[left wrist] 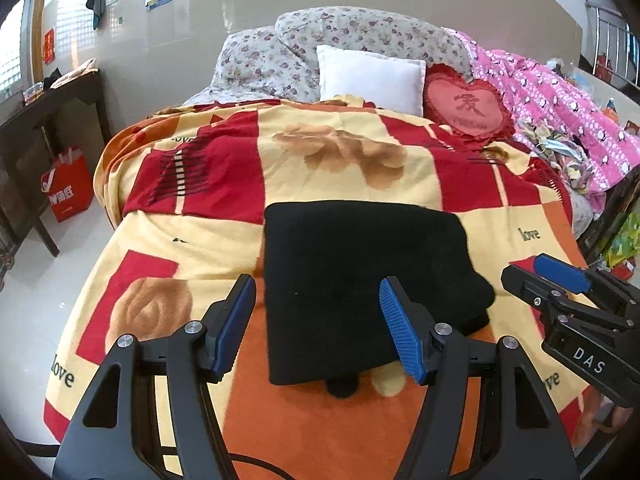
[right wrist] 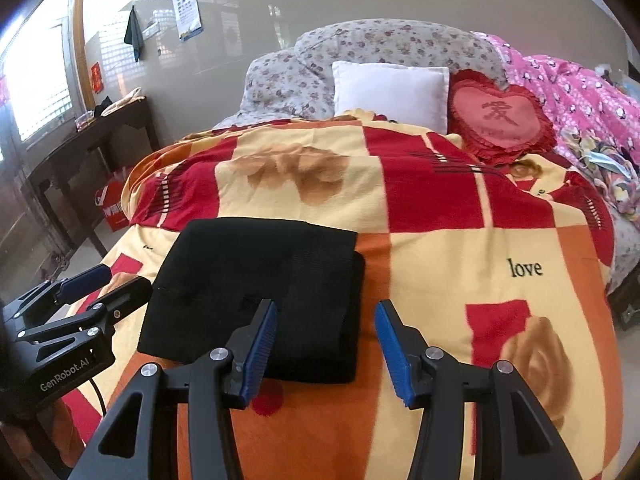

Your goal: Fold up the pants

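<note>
The black pants lie folded in a thick rectangle on the patterned blanket of the bed. Both grippers hover above its near edge: the left gripper and right gripper, jaws spread, holding nothing.

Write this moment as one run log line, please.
pants: folded, flat on blanket | left gripper: open, empty | right gripper: open, empty | contact: none

Matt black cloth pants on fleecy blanket.
</note>
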### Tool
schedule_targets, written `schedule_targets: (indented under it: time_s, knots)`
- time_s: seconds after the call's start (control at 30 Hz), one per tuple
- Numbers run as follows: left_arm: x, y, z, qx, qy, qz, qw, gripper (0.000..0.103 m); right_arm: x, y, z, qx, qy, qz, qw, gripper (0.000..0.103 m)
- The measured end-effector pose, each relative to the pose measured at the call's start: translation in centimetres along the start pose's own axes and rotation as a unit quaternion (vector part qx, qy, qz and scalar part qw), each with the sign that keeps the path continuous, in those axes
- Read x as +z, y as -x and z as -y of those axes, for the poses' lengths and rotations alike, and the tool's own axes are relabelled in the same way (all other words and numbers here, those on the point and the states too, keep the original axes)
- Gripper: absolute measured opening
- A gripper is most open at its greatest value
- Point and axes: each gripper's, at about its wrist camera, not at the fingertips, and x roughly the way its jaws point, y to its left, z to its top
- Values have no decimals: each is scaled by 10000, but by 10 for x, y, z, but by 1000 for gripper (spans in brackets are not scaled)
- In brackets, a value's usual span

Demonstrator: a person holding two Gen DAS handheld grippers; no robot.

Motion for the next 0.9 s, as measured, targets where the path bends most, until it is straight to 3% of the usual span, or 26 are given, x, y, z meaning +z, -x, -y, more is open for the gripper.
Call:
schedule_targets:
  time_s: [0.9]
  knots:
    - [-2,12,23,101,-315,36,9994,65,-2,18,11,23,-90,85,9999,50]
